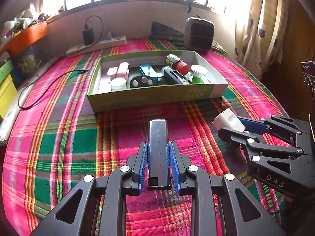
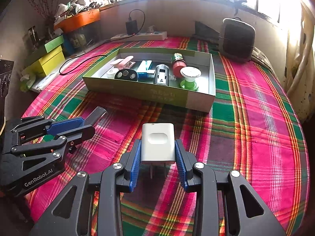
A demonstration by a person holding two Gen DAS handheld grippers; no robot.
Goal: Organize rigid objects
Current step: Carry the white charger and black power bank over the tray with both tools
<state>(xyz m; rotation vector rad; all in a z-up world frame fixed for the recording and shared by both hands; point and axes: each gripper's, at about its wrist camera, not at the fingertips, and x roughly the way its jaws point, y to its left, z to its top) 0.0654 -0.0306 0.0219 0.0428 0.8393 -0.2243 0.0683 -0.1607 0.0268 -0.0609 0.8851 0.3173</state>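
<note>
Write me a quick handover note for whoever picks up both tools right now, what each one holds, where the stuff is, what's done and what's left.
Left tool: shut on a long black bar-shaped device, held above the plaid cloth.
Right tool: shut on a white plug adapter, prongs facing back toward the camera.
Green cardboard tray lies ahead of both tools. Already inside: pink clip, blue box, black oval remote, red-capped bottle, white-and-green spool, small white cup, dark grey device.
Done: those seven things binned.
Left: carry both held things forward and set them in the tray; free space looks tight, likely near the front edge.
</note>
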